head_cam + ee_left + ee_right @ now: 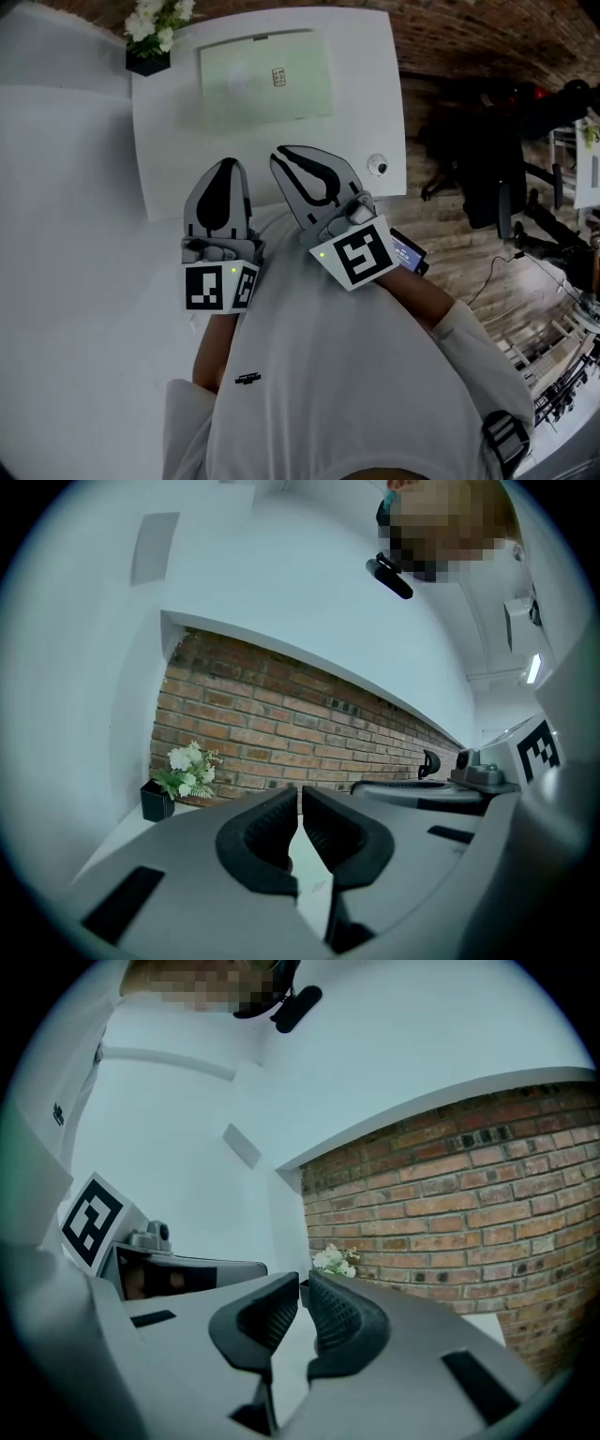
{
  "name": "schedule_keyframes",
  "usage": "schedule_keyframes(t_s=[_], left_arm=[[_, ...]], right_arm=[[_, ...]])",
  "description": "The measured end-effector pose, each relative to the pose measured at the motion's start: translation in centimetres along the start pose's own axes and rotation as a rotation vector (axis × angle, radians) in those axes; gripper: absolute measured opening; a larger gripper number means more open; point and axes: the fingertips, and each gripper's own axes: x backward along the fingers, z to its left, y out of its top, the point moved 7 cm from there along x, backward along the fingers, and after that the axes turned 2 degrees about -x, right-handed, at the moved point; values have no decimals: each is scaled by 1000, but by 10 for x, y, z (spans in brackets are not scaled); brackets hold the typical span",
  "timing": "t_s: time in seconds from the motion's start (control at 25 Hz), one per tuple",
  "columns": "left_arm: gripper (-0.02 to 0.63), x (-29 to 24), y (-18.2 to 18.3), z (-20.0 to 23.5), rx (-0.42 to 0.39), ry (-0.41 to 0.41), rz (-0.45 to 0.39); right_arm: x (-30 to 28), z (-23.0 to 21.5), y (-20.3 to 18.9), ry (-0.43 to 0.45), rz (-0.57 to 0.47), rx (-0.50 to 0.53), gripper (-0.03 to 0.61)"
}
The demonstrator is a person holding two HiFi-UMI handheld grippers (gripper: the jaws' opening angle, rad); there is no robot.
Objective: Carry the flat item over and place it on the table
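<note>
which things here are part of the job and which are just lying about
Job: pale green flat item, lying on the white table; left gripper and right gripper, both shut and empty.
Lying about: potted flowers at the table's corner; small round object near its right edge.

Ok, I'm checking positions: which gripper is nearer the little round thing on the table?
The right gripper: it lies between the round thing and the left gripper.
</note>
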Motion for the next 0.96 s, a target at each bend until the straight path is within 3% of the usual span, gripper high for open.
schedule_keyframes(t_s=[0.96], left_arm=[[34,-15,-2,-11,31,5,24]], right_arm=[[3,-24,-2,-32,36,-62,58]])
